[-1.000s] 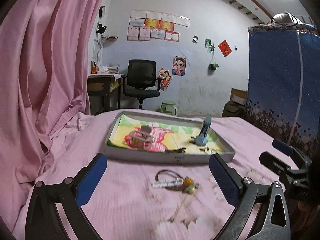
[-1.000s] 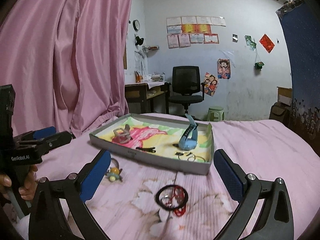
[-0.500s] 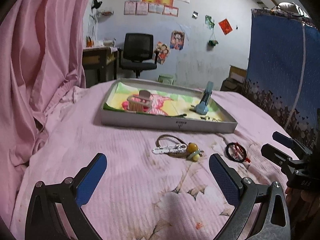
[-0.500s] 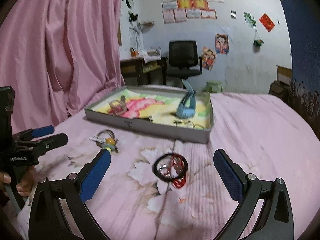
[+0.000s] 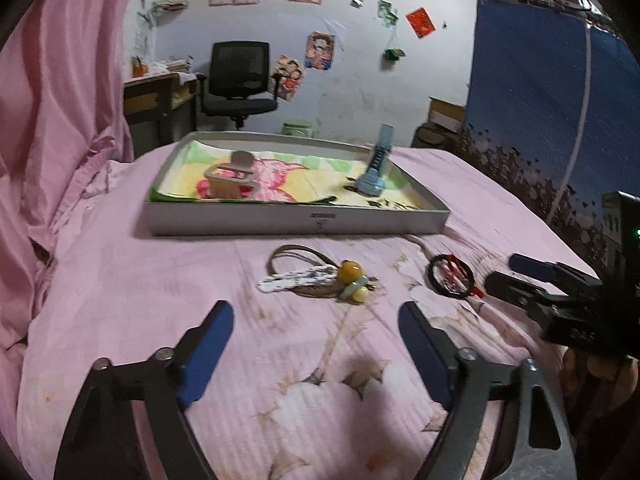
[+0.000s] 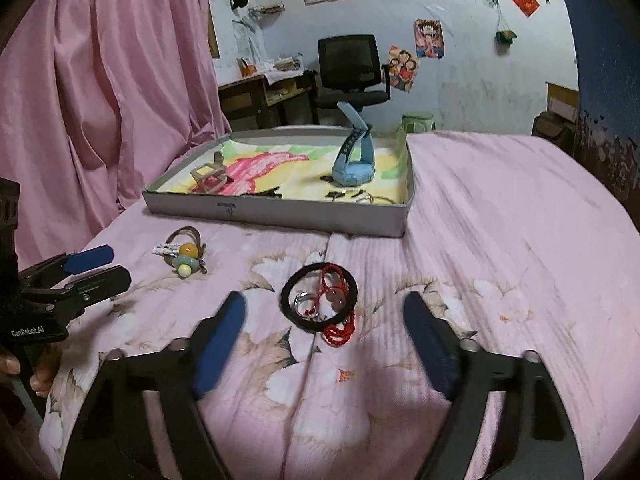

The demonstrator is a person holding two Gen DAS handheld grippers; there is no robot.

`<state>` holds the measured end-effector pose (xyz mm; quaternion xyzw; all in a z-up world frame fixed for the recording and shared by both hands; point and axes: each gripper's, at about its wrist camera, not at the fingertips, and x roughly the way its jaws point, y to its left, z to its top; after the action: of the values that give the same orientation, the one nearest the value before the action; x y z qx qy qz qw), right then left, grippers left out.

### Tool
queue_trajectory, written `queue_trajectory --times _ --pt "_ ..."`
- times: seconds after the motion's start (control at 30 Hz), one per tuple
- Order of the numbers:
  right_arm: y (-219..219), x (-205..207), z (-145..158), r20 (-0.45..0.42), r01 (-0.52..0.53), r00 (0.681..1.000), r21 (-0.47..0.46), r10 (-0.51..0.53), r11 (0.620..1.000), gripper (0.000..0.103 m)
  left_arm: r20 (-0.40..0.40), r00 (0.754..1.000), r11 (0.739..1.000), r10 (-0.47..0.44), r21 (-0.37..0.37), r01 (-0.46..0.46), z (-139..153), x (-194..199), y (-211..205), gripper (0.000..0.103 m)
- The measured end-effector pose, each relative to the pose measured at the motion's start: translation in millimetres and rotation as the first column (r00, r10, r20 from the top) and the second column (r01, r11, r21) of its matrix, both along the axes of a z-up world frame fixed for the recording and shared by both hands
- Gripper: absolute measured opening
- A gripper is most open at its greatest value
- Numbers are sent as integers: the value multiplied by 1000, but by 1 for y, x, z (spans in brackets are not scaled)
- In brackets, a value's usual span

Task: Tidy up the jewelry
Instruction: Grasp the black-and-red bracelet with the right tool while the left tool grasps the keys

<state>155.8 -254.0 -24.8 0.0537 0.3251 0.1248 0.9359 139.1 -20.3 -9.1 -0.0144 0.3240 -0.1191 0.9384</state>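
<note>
Both grippers have dropped lower and tipped down toward the bed (image 6: 500, 240) over the last sec, so the loose jewelry now sits further up in each view w/ more sheet showing in front. Left gripper (image 5: 316, 344): jaws wide, nothing held, lined up w/ the cord-and-bead piece (image 5: 316, 280), which lies flat on the sheet just ahead of the tips, a white clip (image 5: 296, 280) across it and amber/green beads at its right end. Right gripper (image 6: 324, 332): jaws wide too, empty, w/ the black hair tie (image 6: 320, 296) roughly centred ahead of them; a red bead string (image 6: 340, 328) and a small silver ring (image 6: 302, 300) lie tangled inside and over that loop. Neither pile touched yet. Tray (image 6: 280, 212) is further back on the bed, well apart from both piles; already in it are a blue watch (image 6: 354, 160) standing on its strap, a tan hair claw (image 6: 210, 174) and a few small rings/clips near the front right corner. Reads as approach phase for two pickups, each side on its own pile, transfer to tray to follow. Watch-out: right pile is 3 items interlocked, so a pinch on the tie may drag the string or leave the ring behind. Soft sheet could bunch into the jaws too.
</note>
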Motion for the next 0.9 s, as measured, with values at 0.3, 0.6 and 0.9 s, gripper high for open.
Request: queue_trajectory --times 0.3,0.6,0.9 --pt "-1 15 -9 -50 5 999 10 -5 1000 38 -40 995 996 -88 2 88 -3 16 -19 48" --pt "-7 31 -16 -89 30 996 37 -27 999 27 -101 990 995 -103 -5 103 -9 39 -25 35" --pt "-8 39 -24 -120 23 993 53 -16 998 21 -135 984 992 -114 38 120 -16 46 -38 11"
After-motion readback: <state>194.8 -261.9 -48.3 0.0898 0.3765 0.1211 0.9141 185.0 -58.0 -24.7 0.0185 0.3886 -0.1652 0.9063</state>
